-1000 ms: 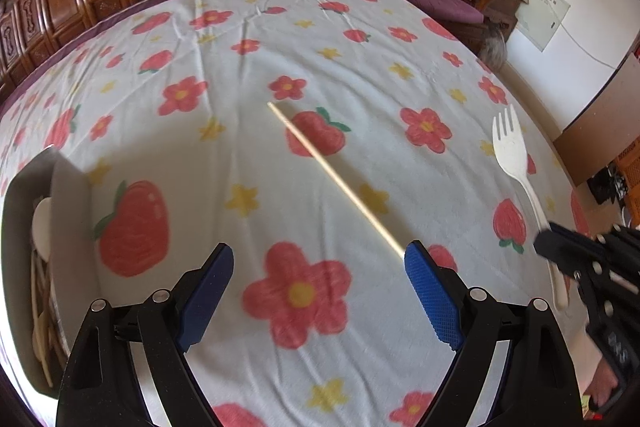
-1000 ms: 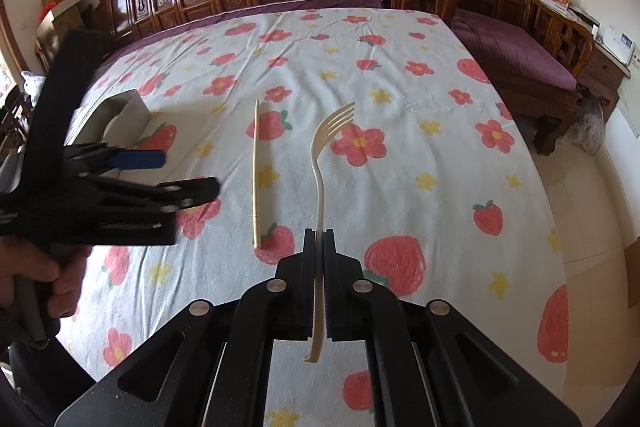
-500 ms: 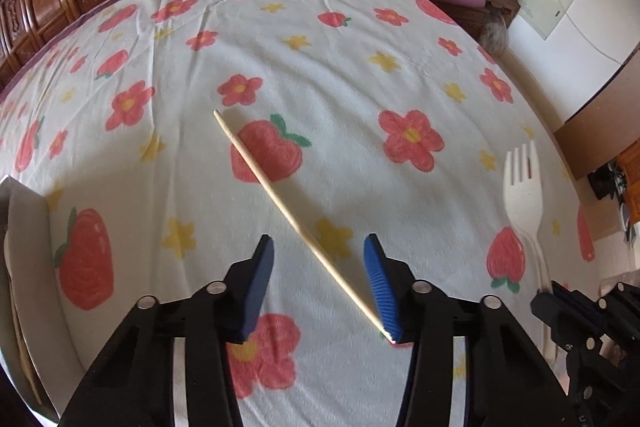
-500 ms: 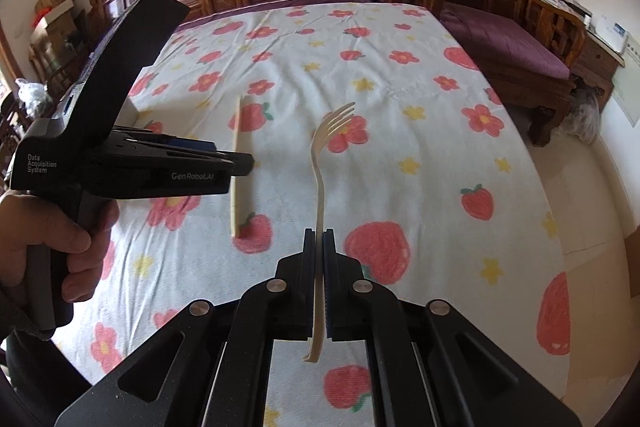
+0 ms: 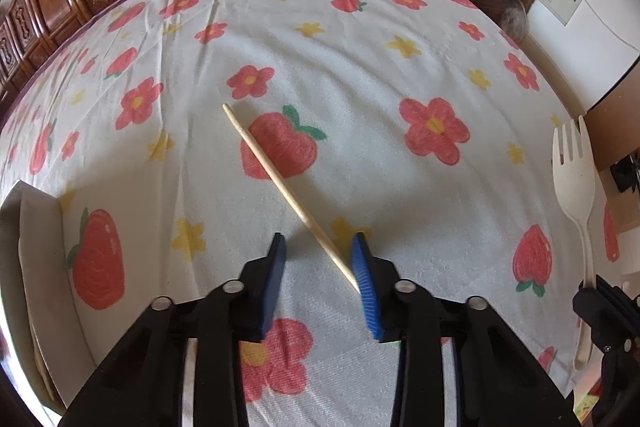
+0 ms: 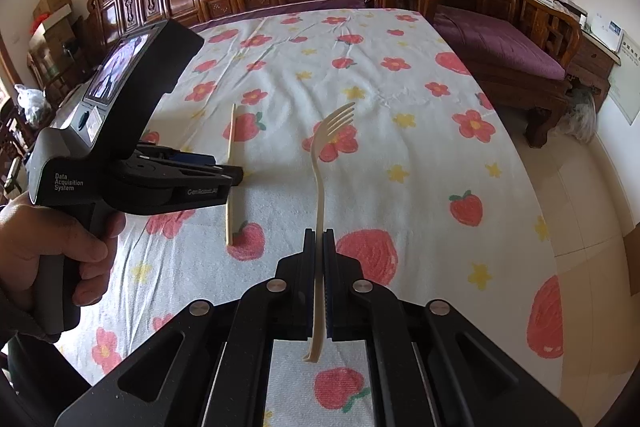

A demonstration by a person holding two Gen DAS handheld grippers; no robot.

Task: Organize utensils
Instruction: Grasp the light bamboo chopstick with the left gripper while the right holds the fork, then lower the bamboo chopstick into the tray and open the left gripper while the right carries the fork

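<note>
Left gripper [image 5: 318, 259] fingers closing around chopstick [image 5: 288, 191]; right gripper [image 6: 319, 239] clamps fork [image 6: 322, 163]

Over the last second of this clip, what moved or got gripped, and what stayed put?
The left hand-held gripper came forward and down over the near end of the chopstick. Its jaws have just been closing around it; the right pad touches the tip, the left pad is still clear, so no grip yet. Unchanged: the chopstick lies on the tablecloth, and the right hand-held gripper stays shut on the fork.

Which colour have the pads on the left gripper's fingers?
Blue; the pads show best in the left wrist view.
</note>
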